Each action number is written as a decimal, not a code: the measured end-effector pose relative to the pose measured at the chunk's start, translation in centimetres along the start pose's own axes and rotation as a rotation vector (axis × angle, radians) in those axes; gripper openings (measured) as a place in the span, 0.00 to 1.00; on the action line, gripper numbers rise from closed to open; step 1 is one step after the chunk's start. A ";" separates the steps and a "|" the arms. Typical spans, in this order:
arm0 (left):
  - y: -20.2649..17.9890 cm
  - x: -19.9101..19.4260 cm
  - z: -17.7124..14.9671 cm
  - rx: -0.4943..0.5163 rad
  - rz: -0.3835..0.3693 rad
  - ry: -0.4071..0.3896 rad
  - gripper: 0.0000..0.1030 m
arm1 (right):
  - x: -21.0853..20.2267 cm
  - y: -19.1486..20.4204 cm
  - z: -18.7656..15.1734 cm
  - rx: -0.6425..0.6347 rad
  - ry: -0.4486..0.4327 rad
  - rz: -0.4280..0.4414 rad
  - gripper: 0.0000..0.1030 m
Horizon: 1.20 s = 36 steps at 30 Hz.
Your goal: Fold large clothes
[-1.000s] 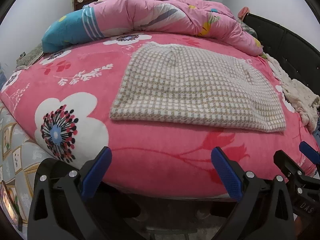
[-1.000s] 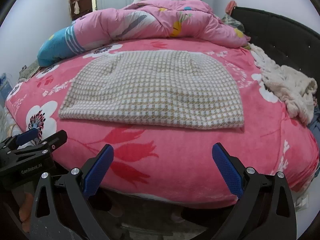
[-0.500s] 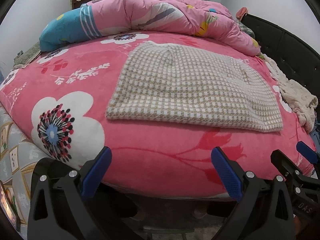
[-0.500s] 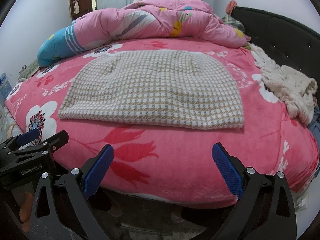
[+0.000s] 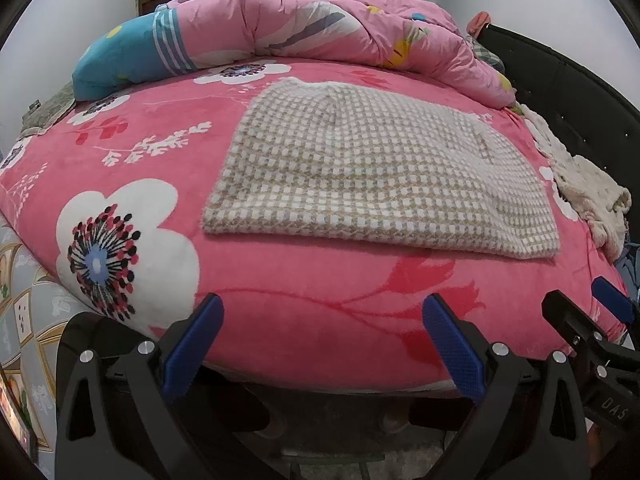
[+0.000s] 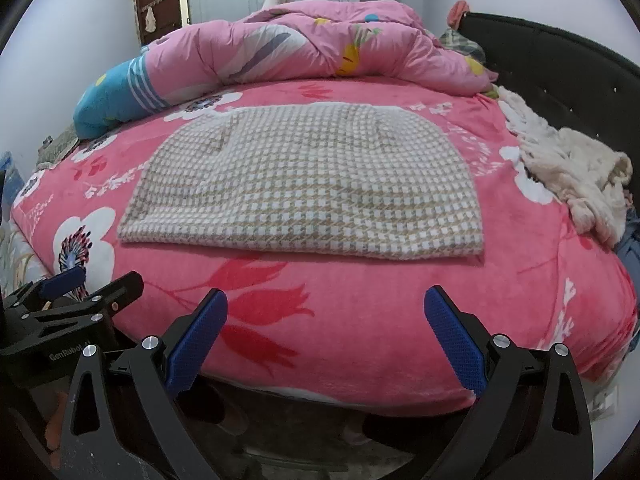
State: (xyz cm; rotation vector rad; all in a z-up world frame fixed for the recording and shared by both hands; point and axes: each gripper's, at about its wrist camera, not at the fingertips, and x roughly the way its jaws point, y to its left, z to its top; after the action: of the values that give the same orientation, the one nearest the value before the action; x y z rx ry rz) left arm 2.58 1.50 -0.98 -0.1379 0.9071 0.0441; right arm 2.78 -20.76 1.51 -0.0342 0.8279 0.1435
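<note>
The left gripper (image 5: 322, 338) has its two blue-padded fingers spread wide, and nothing is between them. The right gripper (image 6: 326, 334) is the same: fingers wide apart, holding nothing. Both hang at the near edge of the bed, not touching the cloth.

Ahead of both pairs of fingers lies the checked knit garment (image 6: 308, 184), cream and beige, spread flat on the pink flowered blanket (image 6: 360, 320). For the right gripper it sits straight in front, centred between the fingers. For the left gripper the garment (image 5: 376, 176) is ahead and shifted toward the right finger. Its near hem runs across, well beyond the fingertips.

I judge this garment to be soft, thick and light. It will bend and sag when lifted, so one grip in the middle would only make it bunch. The fuzzy knit should not slip on the textured pads. The best places to take hold seem to be the two near corners of the hem, one for each gripper. The plush blanket under it may catch in the pinch, so only the edge layers should be taken.

Beyond the garment is a bunched pink quilt (image 6: 320, 44), and past the right finger lies a cream fluffy cloth (image 6: 572, 176).
</note>
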 end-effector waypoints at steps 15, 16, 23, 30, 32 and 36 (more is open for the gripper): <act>-0.4 -0.2 -0.2 0.011 -0.007 0.005 0.95 | 0.2 -0.2 -0.2 0.014 0.012 0.001 0.92; -0.4 -0.2 -0.2 0.012 -0.007 0.006 0.95 | 0.2 -0.2 -0.2 0.015 0.013 0.001 0.92; -0.5 -0.2 -0.3 0.012 -0.005 0.004 0.95 | 0.2 -0.1 -0.2 0.017 0.013 -0.001 0.92; -0.4 -0.3 -0.3 0.013 -0.006 0.004 0.95 | 0.1 0.0 -0.2 0.018 0.013 -0.003 0.92; -0.4 -0.3 -0.3 0.013 -0.005 0.004 0.95 | 0.1 0.0 -0.2 0.018 0.013 -0.003 0.92; -0.5 -0.3 -0.3 0.014 -0.003 0.002 0.95 | 0.2 0.1 -0.2 0.020 0.014 -0.003 0.92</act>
State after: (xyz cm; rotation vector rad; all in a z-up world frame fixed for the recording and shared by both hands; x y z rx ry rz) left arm 2.17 0.95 -0.88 -0.1264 0.9091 0.0345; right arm 2.71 -20.70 1.24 -0.0178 0.8429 0.1323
